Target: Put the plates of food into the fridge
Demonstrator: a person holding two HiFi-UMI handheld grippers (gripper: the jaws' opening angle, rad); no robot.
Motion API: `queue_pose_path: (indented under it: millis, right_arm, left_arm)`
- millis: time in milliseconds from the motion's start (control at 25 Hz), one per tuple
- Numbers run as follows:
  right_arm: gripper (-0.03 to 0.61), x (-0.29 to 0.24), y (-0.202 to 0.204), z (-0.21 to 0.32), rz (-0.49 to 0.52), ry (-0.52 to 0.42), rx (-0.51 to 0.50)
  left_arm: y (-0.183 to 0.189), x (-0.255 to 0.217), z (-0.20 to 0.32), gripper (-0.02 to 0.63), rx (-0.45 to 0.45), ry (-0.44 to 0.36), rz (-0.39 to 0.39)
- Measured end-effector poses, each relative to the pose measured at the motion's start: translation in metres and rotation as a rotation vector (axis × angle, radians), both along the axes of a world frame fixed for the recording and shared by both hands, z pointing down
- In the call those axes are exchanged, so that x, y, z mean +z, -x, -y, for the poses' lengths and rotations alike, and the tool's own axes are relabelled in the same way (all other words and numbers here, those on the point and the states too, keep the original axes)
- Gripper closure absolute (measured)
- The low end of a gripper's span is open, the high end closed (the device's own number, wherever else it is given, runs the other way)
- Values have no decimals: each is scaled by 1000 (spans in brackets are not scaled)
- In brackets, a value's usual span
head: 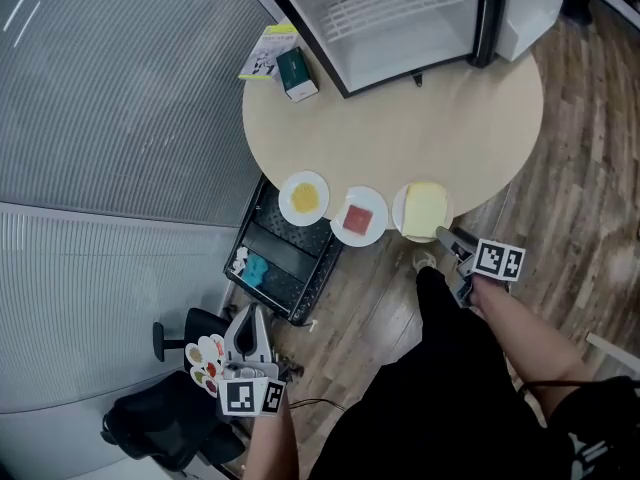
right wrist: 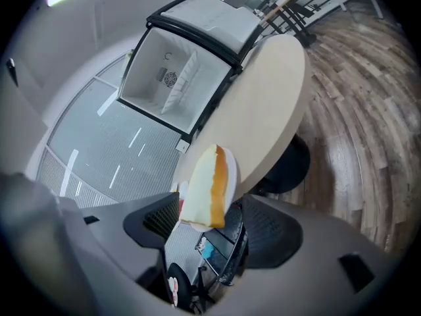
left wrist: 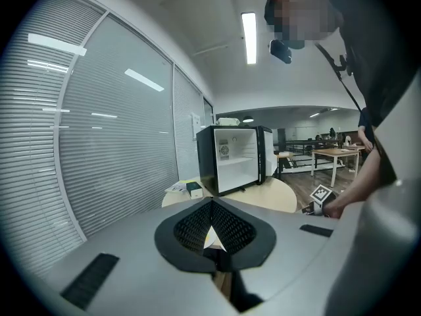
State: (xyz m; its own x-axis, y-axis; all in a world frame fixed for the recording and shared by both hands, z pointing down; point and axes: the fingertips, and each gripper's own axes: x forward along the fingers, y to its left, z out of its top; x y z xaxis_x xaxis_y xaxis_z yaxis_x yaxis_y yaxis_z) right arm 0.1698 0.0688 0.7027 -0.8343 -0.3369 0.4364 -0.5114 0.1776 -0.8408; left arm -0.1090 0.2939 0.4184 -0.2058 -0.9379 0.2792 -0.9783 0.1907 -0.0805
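Three white plates sit in a row at the near edge of the round table [head: 400, 128]: one with yellow food [head: 303, 198], one with red food [head: 359, 218], one with a slab of bread [head: 424, 210]. My right gripper [head: 447, 240] is open at the bread plate's near rim. In the right gripper view the bread [right wrist: 204, 189] and its plate [right wrist: 231, 166] lie between the wide-apart pads of the gripper [right wrist: 210, 214], which do not press on them. My left gripper [head: 250, 318] hangs low, left of the table, shut and empty [left wrist: 212, 206]. The fridge [head: 390, 18] stands open at the table's far side.
A green box [head: 297, 73] and a leaflet [head: 265, 53] lie on the table left of the fridge. A black wire cart [head: 285, 258] stands under the table's near-left edge. An office chair [head: 170, 408] is beside my left gripper. Wooden floor lies to the right.
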Motion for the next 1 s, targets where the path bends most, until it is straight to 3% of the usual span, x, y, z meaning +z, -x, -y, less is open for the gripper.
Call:
queue_pose_path:
  millis: [520, 640, 1000]
  right_arm:
    - [303, 26, 21, 8, 91, 169, 39]
    - [394, 23, 22, 9, 101, 170, 30]
    - [449, 11, 19, 16, 166, 250, 40]
  left_arm:
    - [7, 5, 32, 609, 1, 37, -4]
    - [7, 3, 39, 609, 1, 38, -1]
    - [3, -4, 69, 609, 17, 24, -11]
